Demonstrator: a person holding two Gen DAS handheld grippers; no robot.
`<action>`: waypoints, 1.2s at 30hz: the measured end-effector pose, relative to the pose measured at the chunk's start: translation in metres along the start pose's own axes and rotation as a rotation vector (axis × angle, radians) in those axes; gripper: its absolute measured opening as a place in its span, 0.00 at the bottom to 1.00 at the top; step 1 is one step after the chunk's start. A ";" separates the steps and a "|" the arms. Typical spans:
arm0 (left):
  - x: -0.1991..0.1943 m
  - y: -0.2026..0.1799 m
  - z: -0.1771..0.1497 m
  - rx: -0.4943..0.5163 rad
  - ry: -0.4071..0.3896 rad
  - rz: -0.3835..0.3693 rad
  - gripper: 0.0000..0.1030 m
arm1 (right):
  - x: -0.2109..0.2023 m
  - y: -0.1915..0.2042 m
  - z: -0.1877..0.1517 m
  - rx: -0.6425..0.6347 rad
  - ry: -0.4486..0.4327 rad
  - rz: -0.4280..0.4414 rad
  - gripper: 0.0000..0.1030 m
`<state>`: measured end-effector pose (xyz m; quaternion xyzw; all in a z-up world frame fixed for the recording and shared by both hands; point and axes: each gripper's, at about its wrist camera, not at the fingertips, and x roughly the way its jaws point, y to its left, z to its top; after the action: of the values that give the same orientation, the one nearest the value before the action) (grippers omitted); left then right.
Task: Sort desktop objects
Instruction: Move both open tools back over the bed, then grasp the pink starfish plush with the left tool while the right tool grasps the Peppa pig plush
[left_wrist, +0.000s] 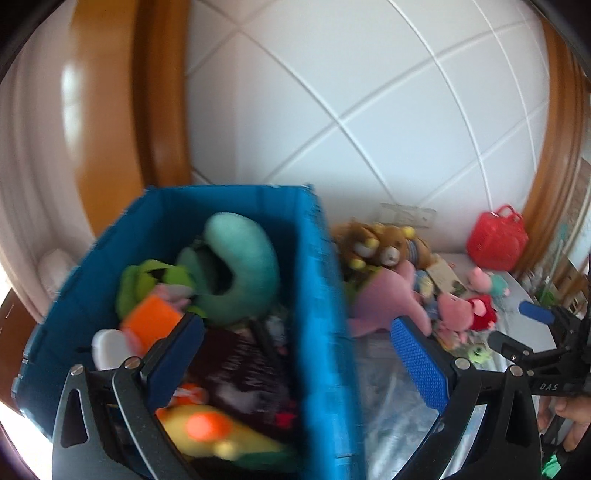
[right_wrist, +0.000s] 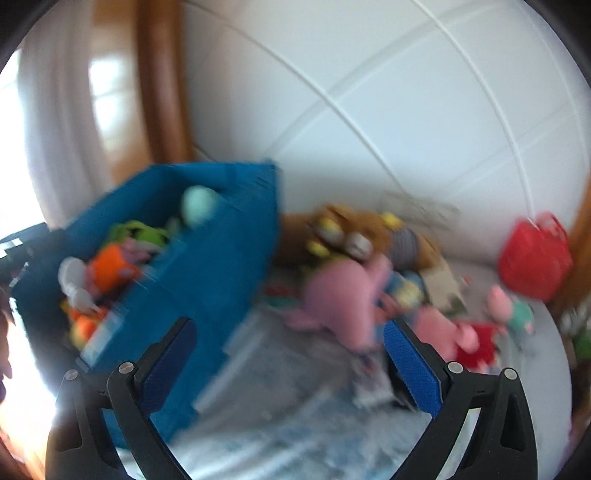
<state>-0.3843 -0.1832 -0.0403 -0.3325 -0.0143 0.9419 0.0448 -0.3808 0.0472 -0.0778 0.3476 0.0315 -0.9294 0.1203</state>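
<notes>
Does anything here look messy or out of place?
Mostly the toy pile: soft toys lie jumbled on the surface right of the blue bin rather than inside it. A red basket stands apart by the wall. Nothing looks spilled or broken.

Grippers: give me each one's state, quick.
Left gripper: open, holding nothing, over the blue bin.
Right gripper: open, holding nothing.

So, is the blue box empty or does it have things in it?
Not empty. The blue box holds soft toys: a green neck pillow and a yellow toy.
</notes>
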 end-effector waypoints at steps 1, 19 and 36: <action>0.006 -0.014 -0.002 0.011 0.007 -0.010 1.00 | -0.003 -0.015 -0.008 0.013 0.009 -0.012 0.99; 0.203 -0.205 -0.034 0.039 0.195 -0.021 1.00 | -0.019 -0.250 -0.132 0.187 0.177 -0.139 0.99; 0.390 -0.206 -0.065 -0.074 0.363 0.177 0.91 | 0.019 -0.328 -0.183 0.222 0.296 -0.151 0.99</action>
<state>-0.6304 0.0580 -0.3232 -0.4981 -0.0116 0.8657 -0.0486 -0.3585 0.3867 -0.2367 0.4880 -0.0281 -0.8723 0.0053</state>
